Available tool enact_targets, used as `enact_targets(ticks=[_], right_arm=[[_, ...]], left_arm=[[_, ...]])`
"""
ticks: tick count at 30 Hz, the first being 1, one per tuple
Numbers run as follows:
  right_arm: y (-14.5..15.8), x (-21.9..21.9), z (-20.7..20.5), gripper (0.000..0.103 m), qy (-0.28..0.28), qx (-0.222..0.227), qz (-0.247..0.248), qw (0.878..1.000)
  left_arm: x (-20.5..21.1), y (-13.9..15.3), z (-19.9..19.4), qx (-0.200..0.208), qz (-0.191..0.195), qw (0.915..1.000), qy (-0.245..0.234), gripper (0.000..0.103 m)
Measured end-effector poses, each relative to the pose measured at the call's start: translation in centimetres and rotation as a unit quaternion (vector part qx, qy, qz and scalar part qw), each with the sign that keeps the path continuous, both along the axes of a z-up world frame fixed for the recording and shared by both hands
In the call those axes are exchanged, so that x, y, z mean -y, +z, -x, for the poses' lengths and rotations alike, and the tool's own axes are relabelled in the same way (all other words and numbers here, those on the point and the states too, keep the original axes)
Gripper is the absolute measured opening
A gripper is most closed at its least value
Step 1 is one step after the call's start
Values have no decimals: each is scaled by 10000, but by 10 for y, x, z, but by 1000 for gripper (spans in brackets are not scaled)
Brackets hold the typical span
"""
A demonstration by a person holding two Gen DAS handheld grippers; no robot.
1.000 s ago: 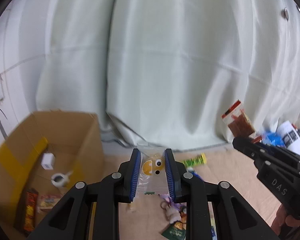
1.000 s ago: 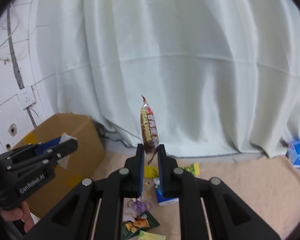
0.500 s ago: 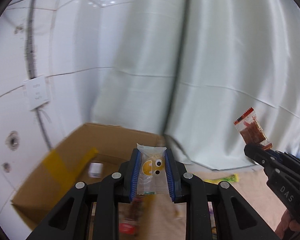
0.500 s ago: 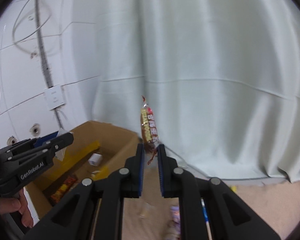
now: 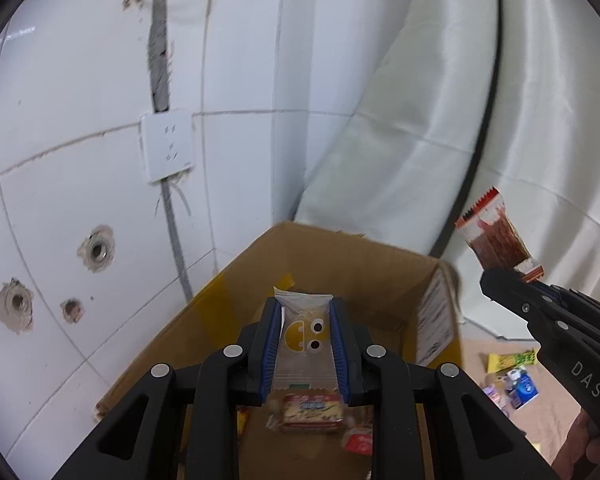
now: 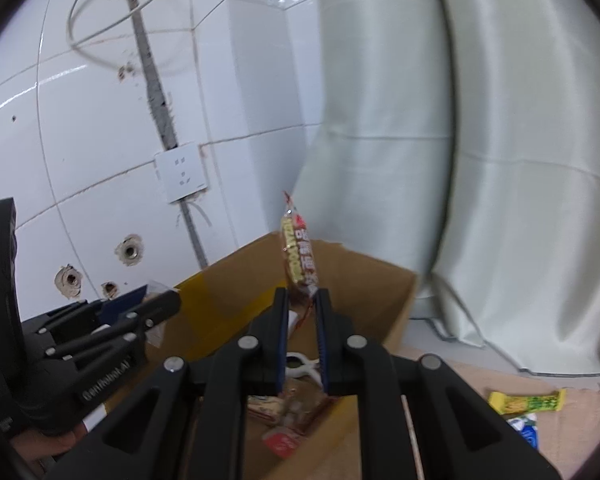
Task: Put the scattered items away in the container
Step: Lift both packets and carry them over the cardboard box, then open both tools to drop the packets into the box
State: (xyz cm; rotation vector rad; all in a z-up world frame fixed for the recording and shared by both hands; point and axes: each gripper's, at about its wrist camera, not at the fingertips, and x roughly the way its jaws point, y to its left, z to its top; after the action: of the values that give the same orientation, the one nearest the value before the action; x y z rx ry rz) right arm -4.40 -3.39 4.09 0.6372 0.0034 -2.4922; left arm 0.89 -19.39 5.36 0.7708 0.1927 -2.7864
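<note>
1. Left gripper (image 5: 305, 334) pinches a clear snack packet w/ a yellow smiley face (image 5: 302, 334); blue pads press both side edges, packet stands upright btwn them.
2. Packet hangs above the open cardboard box (image 5: 340, 256), over its interior.
3. Right gripper (image 6: 302, 320) is clamped on the bottom end of a red-brown snack stick pack (image 6: 299, 256); pack sticks up past the fingertips, slightly tilted.
4. In the left wrist view the same right gripper (image 5: 500, 280) shows at right, pack (image 5: 496, 240) held just right of the box's far right corner, in front of the white curtain (image 5: 440, 140).
5. Box sits on the floor in the corner, against the tiled wall (image 5: 80, 160) w/ a socket plate (image 5: 167, 147) and drill holes. Yellow tape on its left wall.
6. Inside the box: several snack packs at the bottom, blurred; a red one (image 6: 280, 442) and a white item (image 6: 302, 362) seen btwn the right fingers.
7. Still loose on the beige floor mat (image 6: 500, 380) right of the box: yellow-green wrapper (image 6: 526, 402), blue-white packet (image 6: 525, 430), few small bits beside them.
8. Person's hand (image 5: 592, 444) partly visible under the right gripper's handle.
</note>
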Motion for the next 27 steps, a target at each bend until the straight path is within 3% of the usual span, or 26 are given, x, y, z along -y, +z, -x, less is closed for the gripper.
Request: enact_targets(ticks=[18,20,22,24,25,26,27], right_arm=[[-37,31,17,19,141,509,-305,9981],[-36,31,17,26,115,531,-267,9982],[-34,30,15,55,66,496,-208,9985],[-31,27,13,63,-60,412,-197,9989],[-29,25,12,72,-132,366,-204,9990],[-28,22,12,79,-178,342,-185,9991],[-28,19,13,91,-194,329,-157,9991]], left_arm=[[9,-37,19,563,6,9984,-42,26],[7,-36,20,607,58,9981,-36,27],[7,-35,20,618,45,9981,-13,32],[9,-35,19,577,23,9983,46,48],[11,-35,19,550,54,9983,164,56],[12,-36,18,574,82,9981,213,77],[13,-37,19,617,78,9978,210,94]])
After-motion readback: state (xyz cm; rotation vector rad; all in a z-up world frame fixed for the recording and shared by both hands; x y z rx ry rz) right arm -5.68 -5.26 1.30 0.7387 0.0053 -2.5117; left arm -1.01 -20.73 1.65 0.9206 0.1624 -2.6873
